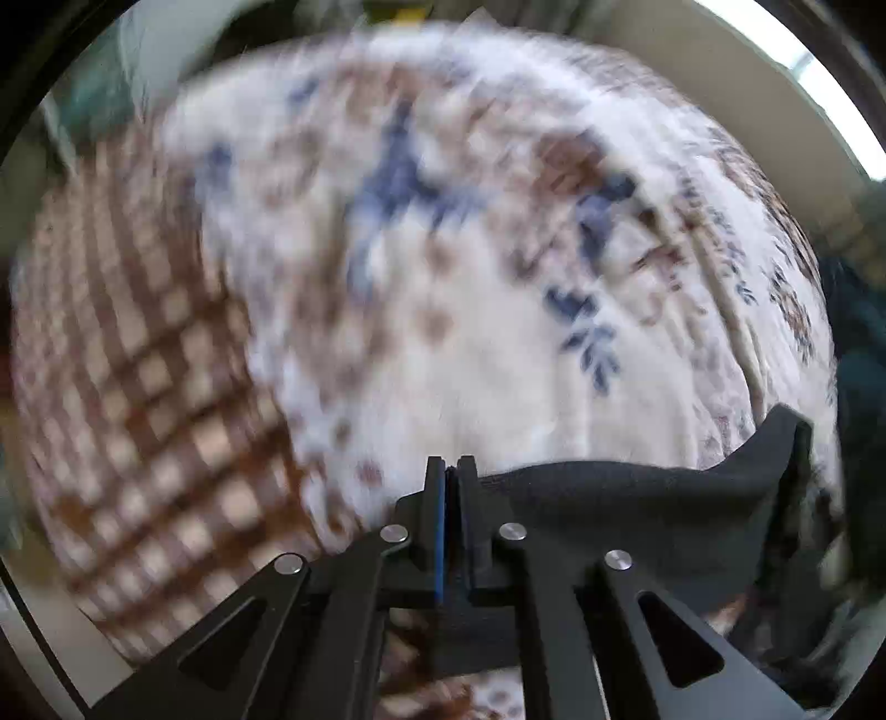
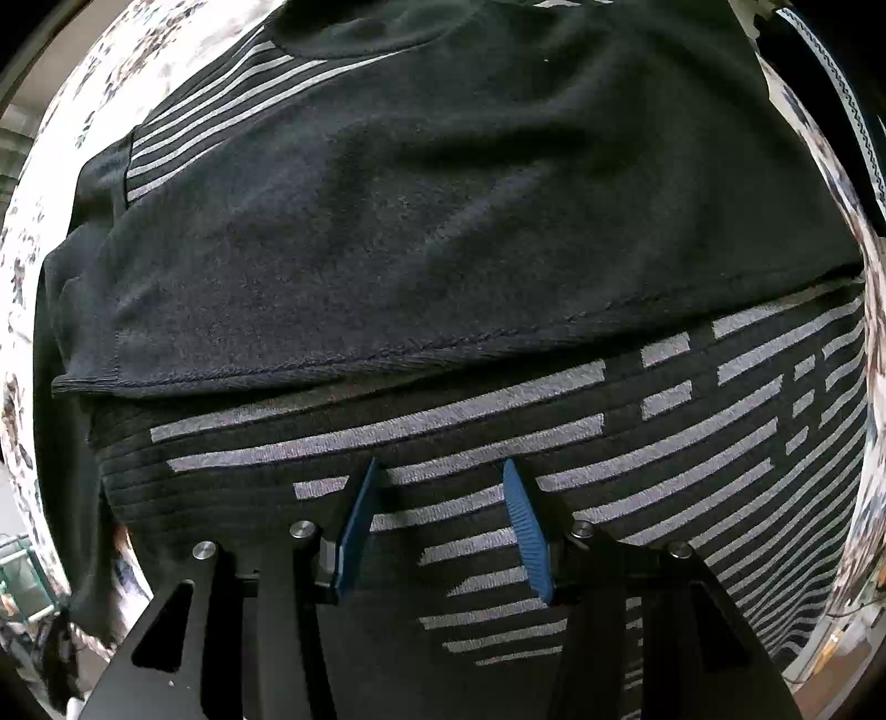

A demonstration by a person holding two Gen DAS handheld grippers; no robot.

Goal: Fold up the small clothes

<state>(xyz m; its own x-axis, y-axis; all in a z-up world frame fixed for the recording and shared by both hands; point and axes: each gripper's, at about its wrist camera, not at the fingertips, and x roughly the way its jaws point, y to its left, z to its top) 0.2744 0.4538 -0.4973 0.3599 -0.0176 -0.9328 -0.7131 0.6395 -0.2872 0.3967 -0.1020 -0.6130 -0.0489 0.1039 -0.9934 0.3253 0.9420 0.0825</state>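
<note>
Left gripper (image 1: 451,471): jaws pressed together, black cloth pinched between them. Cloth runs off to the right of the fingers as a dark fold, rising to a peak near the right edge of the left wrist view. This is the black shirt (image 1: 637,498); only a corner or edge of it shows here, can't tell which part.

Behind it: blanket (image 1: 443,249), white w/ blue and brown flower print, brown check section on the left. Whole background smeared w/ motion blur, so detail is poor.

Right gripper (image 2: 440,482): jaws apart, wide gap, nothing between the blue pads (image 2: 526,526). It sits just over the shirt's striped part; can't tell if the tips touch the fabric.

Shirt in right wrist view (image 2: 443,194): lies on the flowered blanket (image 2: 166,44), fills most of the frame. Plain black layer is folded over on top, its stitched hem running across mid-frame. Below the hem, a panel of black w/ grey horizontal stripes, some broken into short dashes toward the right. More grey stripes at upper left near a rounded neckline at the top edge. Left edge of shirt bunched, sleeve-like flap hanging at lower left.
</note>
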